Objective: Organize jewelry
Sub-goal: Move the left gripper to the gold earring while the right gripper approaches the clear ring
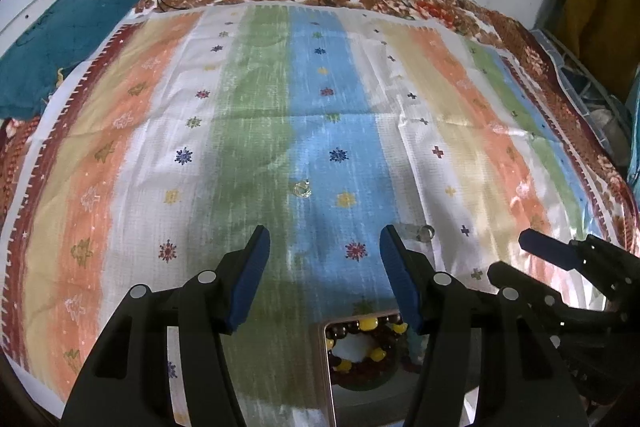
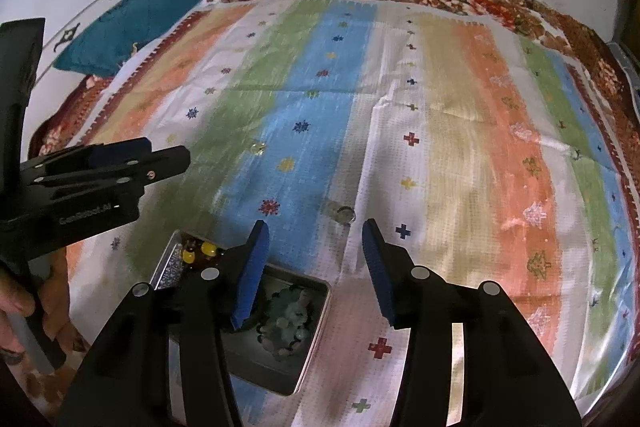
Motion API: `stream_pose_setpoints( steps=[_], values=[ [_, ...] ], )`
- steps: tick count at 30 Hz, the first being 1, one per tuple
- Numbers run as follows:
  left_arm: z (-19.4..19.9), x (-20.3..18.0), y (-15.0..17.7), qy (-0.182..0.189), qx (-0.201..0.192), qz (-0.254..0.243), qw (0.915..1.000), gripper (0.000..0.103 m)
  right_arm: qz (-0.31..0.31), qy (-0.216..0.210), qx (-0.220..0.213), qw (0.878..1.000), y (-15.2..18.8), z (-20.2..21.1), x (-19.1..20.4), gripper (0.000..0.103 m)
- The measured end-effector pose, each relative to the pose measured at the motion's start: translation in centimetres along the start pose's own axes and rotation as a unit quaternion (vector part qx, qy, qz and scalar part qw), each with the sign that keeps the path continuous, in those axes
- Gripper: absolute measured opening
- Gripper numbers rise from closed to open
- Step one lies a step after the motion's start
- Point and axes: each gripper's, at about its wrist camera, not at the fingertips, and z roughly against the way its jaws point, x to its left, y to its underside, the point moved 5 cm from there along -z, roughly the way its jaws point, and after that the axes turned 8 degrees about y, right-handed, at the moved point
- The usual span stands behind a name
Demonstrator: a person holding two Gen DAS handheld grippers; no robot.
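left gripper: we see its blue pads spread apart over the striped cloth, nothing between them.
right gripper: we find its jaws released too, empty, above the cloth beside the tin.
tin: shallow square metal box near the cloth's near edge, holding the jewelry.
beaded bracelet: dark brown beads with yellow ones, coiled in a ring in the tin's left part.
pale green piece: a cluster of jade-coloured beads in the right part.
loose rings: one small clear, glinting piece mid-cloth; another nearer the tin, just ahead of the right gripper's fingertips.
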Motion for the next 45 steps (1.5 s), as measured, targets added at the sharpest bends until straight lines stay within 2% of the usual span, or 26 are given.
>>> stream_pose_setpoints(
  steps=[28, 35, 45],
  values=[
    [-6.2, 1.3, -1.6, -0.023, 0.055, -0.009, 0.9982, 0.057, -0.021, -0.016, 0.057, 0.998, -0.8, -5.0, -1.1, 0.049],
    [-7.7, 1.7, -1.5, -0.015, 0.073, -0.014, 0.9971, 0.057, -0.018, -0.015, 0.07, 0.997, -0.8, -6.1, -1.2, 0.049],
    [-9.3, 1.9, -2.1, -0.021, 0.077, -0.023, 0.9966, 0.057, -0.014, -0.01, 0.09, 0.996, -0.6, -8.2, -1.1, 0.049]
  ],
)
